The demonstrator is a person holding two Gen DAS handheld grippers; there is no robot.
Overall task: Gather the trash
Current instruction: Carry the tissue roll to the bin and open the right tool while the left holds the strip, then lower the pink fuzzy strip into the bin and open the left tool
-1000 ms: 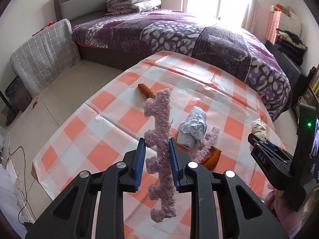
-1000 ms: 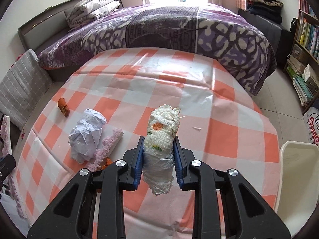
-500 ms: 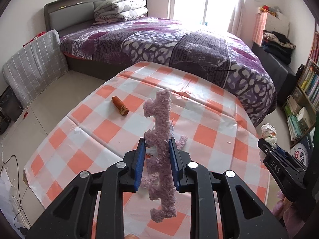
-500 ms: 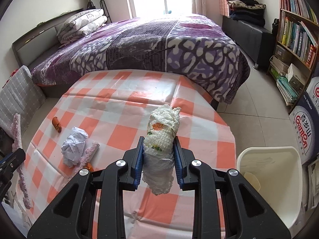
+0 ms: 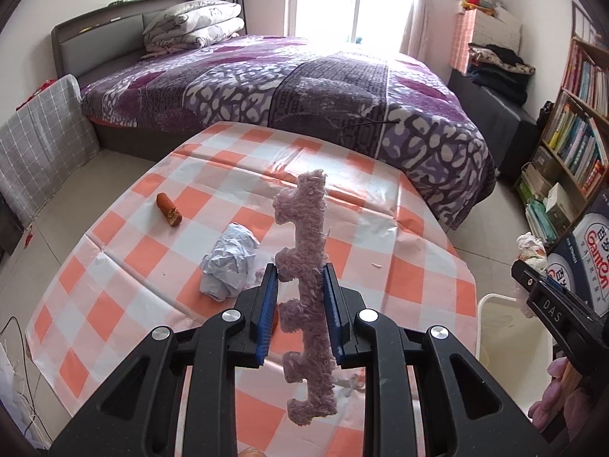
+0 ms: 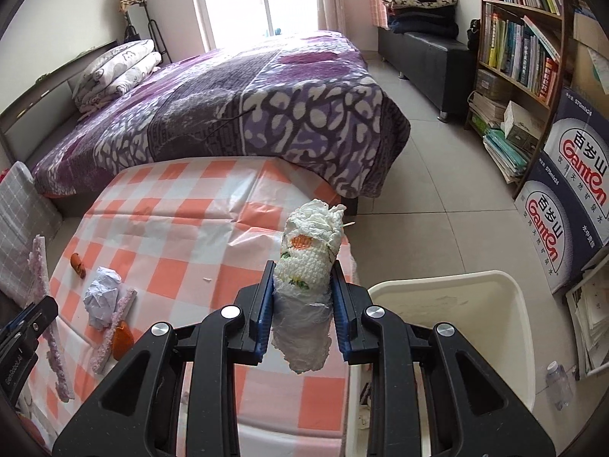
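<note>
My left gripper (image 5: 298,285) is shut on a fuzzy purple strip (image 5: 308,293) and holds it upright above the checked table (image 5: 133,266). My right gripper (image 6: 302,285) is shut on a white crocheted wad wrapped in plastic (image 6: 308,266), held over the table's right edge beside the white bin (image 6: 456,327). On the table lie a crumpled paper ball (image 5: 228,262), a brown sausage-like piece (image 5: 168,209), a second purple strip (image 6: 114,327) and an orange scrap (image 6: 122,339).
The bin also shows at the right in the left wrist view (image 5: 506,327). A bed with a purple quilt (image 5: 304,87) stands behind the table. A bookshelf (image 6: 525,45) and printed boxes (image 6: 567,205) line the right wall.
Both grippers have swung to the right with their loads. The white bin has come fully into the right wrist view, just right of the held wad.
</note>
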